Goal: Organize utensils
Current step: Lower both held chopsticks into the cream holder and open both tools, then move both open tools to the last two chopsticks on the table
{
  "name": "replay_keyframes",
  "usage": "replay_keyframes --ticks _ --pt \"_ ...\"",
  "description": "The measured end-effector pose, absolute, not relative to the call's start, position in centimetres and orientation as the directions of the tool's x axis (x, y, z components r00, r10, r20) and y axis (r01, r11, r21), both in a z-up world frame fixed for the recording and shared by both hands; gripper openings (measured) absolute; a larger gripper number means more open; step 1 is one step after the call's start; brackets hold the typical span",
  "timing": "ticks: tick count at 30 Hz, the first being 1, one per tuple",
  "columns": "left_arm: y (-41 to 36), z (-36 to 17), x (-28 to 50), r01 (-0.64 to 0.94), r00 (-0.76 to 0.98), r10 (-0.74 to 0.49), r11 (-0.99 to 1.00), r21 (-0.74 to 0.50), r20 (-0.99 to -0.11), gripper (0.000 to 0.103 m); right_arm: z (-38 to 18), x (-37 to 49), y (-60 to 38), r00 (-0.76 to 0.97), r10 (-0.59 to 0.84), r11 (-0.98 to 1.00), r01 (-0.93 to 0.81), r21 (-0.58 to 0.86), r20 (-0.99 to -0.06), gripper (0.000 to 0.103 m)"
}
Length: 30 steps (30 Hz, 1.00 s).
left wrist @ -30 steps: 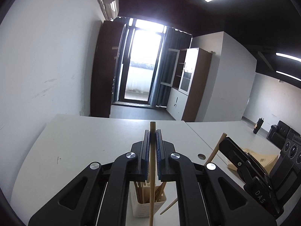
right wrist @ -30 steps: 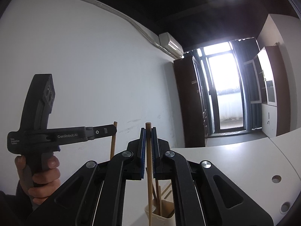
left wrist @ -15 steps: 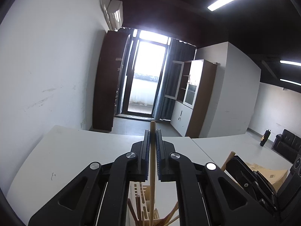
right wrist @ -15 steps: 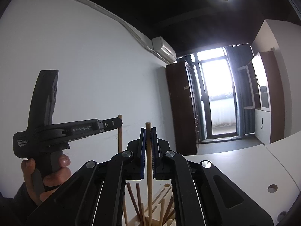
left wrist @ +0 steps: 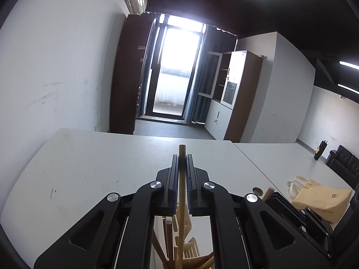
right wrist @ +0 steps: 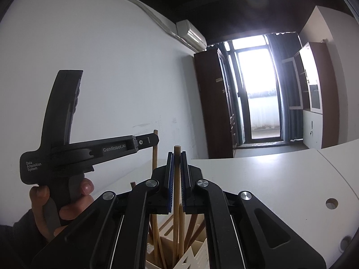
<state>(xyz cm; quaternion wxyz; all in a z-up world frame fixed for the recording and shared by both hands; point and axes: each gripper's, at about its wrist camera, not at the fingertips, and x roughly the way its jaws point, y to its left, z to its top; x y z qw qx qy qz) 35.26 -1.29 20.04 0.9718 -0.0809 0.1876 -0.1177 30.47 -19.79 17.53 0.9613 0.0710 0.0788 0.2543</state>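
My left gripper (left wrist: 182, 157) is shut on an upright wooden chopstick (left wrist: 181, 192) whose lower end reaches down into a cream slotted utensil holder (left wrist: 190, 250) holding several wooden sticks. My right gripper (right wrist: 177, 155) is shut on another upright wooden chopstick (right wrist: 176, 192), also over the holder (right wrist: 197, 253). In the right wrist view the left gripper (right wrist: 154, 140) stands just to the left, a hand on its handle, its chopstick (right wrist: 154, 157) vertical. In the left wrist view the right gripper (left wrist: 272, 194) shows at lower right with its chopstick tip (left wrist: 269, 191).
The holder stands on a white table (left wrist: 101, 163) that runs to the wall on the left. A round cable hole (right wrist: 331, 203) is in the tabletop at right. A tan paper bag (left wrist: 318, 201) lies at the far right. Cabinets and a bright door are beyond.
Both grippers have come down and closer over the holder with their chopsticks; the holder's sticks now show larger between the fingers. The two grippers have drawn nearer each other.
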Motion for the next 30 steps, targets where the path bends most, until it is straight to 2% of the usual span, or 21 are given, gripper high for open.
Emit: replay_keyframes --ticks 14,15,16,17,18,20,21,23,24,25,26,28,30 --pt "-1.0 18.3 34.2 0.193 0.882 -0.253 0.964 -0.184 -0.398 0.007 16.6 28.9 -18.8 0.848 0.495 0.868 -0.47 0.163 -0.191 0.007" --pt "-0.9 18.3 33.9 0.191 0.883 -0.249 0.965 -0.181 -0.397 0.009 16.6 28.8 -18.9 0.846 0.496 0.867 -0.471 0.164 -0.194 0.007" --pt "-0.9 18.5 33.6 0.19 0.885 -0.247 0.965 -0.179 -0.396 0.017 16.8 28.7 -18.9 0.845 0.498 0.866 -0.472 0.165 -0.197 0.007" --pt "-0.8 18.7 33.3 0.183 0.889 -0.239 0.967 -0.176 -0.391 0.032 17.0 28.6 -19.0 0.845 0.497 0.867 -0.471 0.165 -0.2 0.007" --pt "-0.7 18.8 32.9 0.178 0.894 -0.233 0.969 -0.172 -0.384 0.039 17.1 28.5 -19.1 0.844 0.497 0.867 -0.47 0.167 -0.201 0.009" --pt "-0.5 19.1 31.9 0.17 0.905 -0.217 0.973 -0.158 -0.365 0.055 17.4 28.1 -19.4 0.845 0.497 0.866 -0.468 0.175 -0.198 0.03" --pt "-0.3 19.2 31.4 0.168 0.909 -0.213 0.974 -0.154 -0.359 0.059 17.6 27.7 -19.5 0.847 0.496 0.866 -0.465 0.183 -0.191 0.048" --pt "0.1 19.5 30.5 0.164 0.913 -0.21 0.974 -0.156 -0.35 0.075 17.9 26.8 -20.0 0.85 0.497 0.863 -0.465 0.196 -0.172 0.052" --pt "0.4 19.6 29.9 0.16 0.915 -0.205 0.975 -0.156 -0.347 0.079 18.0 26.5 -20.1 0.851 0.496 0.863 -0.463 0.199 -0.171 0.059" --pt "0.8 19.6 29.4 0.153 0.917 -0.199 0.976 -0.155 -0.346 0.086 18.2 26.1 -20.3 0.852 0.496 0.863 -0.461 0.205 -0.17 0.07" --pt "1.1 19.5 28.8 0.146 0.917 -0.192 0.977 -0.154 -0.349 0.091 18.2 25.6 -20.5 0.852 0.496 0.862 -0.46 0.213 -0.168 0.075" --pt "1.8 19.0 27.6 0.132 0.913 -0.177 0.981 -0.144 -0.369 0.097 18.3 24.6 -20.8 0.847 0.5 0.859 -0.461 0.222 -0.181 0.08" --pt "2.2 17.9 26.5 0.121 0.897 -0.161 0.985 -0.121 -0.412 0.097 17.8 23.6 -20.6 0.834 0.503 0.862 -0.462 0.211 -0.228 0.085"
